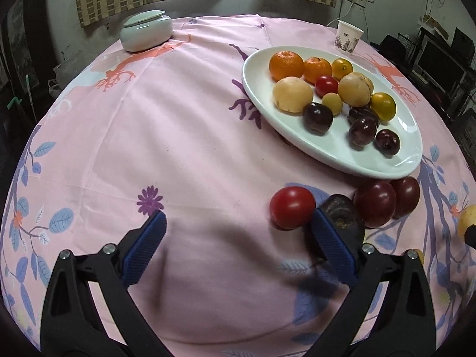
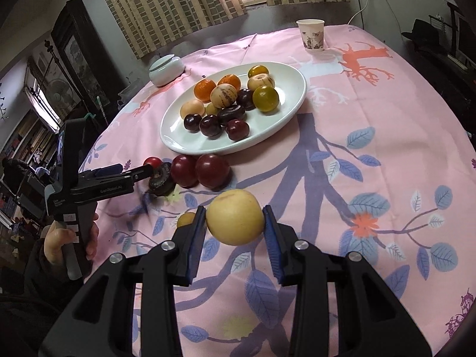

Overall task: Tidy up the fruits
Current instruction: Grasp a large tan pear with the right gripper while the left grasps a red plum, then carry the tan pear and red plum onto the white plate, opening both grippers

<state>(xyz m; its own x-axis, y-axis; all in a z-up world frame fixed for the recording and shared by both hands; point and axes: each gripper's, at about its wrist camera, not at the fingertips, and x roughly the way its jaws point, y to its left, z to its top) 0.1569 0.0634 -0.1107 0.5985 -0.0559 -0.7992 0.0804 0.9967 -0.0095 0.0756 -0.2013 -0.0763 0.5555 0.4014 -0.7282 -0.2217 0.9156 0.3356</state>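
A white oval plate holds several oranges, yellow fruits and dark plums. In front of it on the pink cloth lie a red tomato, a dark wrinkled fruit and two dark red plums. My left gripper is open and empty, its right finger against the dark wrinkled fruit. My right gripper is shut on a pale yellow apple, held just above the cloth. A small yellow fruit lies beside its left finger.
A lidded pale green ceramic jar stands at the far left of the table. A paper cup stands at the far right edge. Curtains and furniture surround the round table.
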